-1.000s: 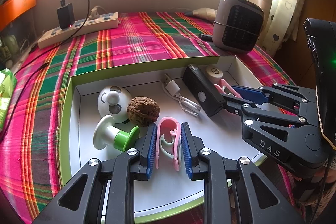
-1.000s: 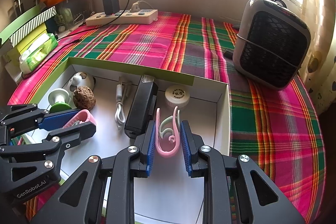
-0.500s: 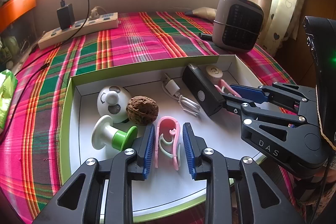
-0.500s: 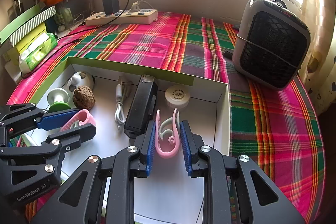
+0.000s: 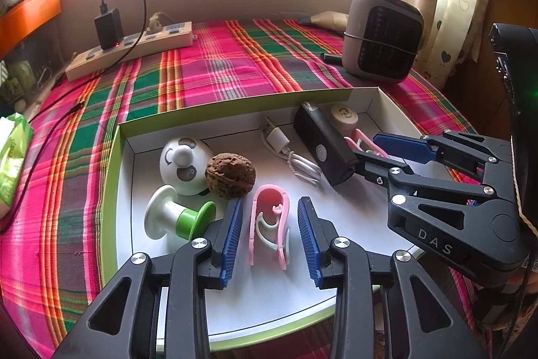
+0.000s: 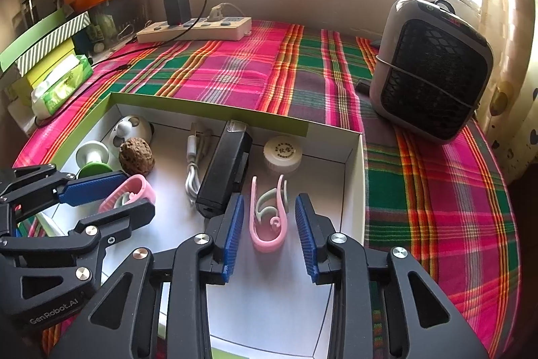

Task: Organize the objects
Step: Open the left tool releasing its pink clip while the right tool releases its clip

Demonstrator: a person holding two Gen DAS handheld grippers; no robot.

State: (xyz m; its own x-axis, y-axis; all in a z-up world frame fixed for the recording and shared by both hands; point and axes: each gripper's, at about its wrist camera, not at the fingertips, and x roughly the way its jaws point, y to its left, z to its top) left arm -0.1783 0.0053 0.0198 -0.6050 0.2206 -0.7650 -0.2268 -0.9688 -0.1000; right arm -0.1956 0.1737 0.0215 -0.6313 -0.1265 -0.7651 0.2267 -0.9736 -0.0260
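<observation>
A white box with green rim (image 5: 111, 164) (image 6: 353, 177) lies on the plaid cloth. My left gripper (image 5: 270, 236) is open around a pink clip (image 5: 269, 224) lying on the box floor, pads clear of it. My right gripper (image 6: 269, 232) is open around a second pink clip (image 6: 269, 217) lying near the box's right wall. Each gripper also shows in the other view: the right one (image 5: 380, 153), the left one (image 6: 111, 201). The box also holds a walnut (image 5: 230, 175), a green-and-white spool (image 5: 178, 217), a white round gadget (image 5: 183, 164), a white cable (image 5: 289, 153), a black device (image 5: 324, 147) and a round lid (image 5: 344, 116).
A grey heater (image 6: 432, 69) stands at the back right on the cloth. A power strip with a black charger (image 6: 195, 27) lies at the back. A green tissue pack (image 6: 60, 86) and stacked boxes (image 6: 43, 42) sit at the left edge.
Both grippers have opened, and each pink clip now lies free on the box floor between its pads.
</observation>
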